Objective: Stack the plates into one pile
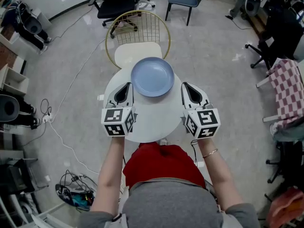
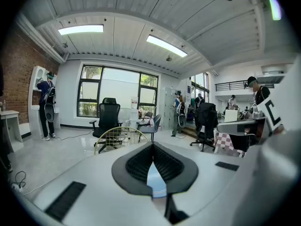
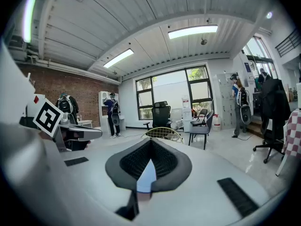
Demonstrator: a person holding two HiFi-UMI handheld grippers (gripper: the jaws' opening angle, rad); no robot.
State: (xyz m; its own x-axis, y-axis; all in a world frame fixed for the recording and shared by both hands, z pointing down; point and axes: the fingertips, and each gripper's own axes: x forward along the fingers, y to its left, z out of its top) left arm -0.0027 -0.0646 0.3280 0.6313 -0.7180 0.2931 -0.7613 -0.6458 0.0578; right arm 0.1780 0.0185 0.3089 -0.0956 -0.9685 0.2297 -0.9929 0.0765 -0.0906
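A blue plate (image 1: 152, 76) lies on the far half of the round white table (image 1: 152, 127); I cannot tell whether others lie beneath it. My left gripper (image 1: 127, 85) hovers just left of the plate's rim, its jaws shut and empty. On the plate's right side my right gripper (image 1: 185, 85) mirrors it, also shut on nothing. In the left gripper view the left gripper (image 2: 153, 145) has its black pads meeting at the tips, with a sliver of the blue plate (image 2: 155, 180) below them. In the right gripper view the right gripper (image 3: 151, 142) looks the same over the blue plate (image 3: 145, 180).
A gold wire-backed chair (image 1: 138, 30) with a white seat stands right behind the table. Black office chairs (image 1: 116, 4) stand farther back. Cables (image 1: 57, 127) trail over the floor at left, and a checkered cloth (image 1: 287, 89) hangs at right.
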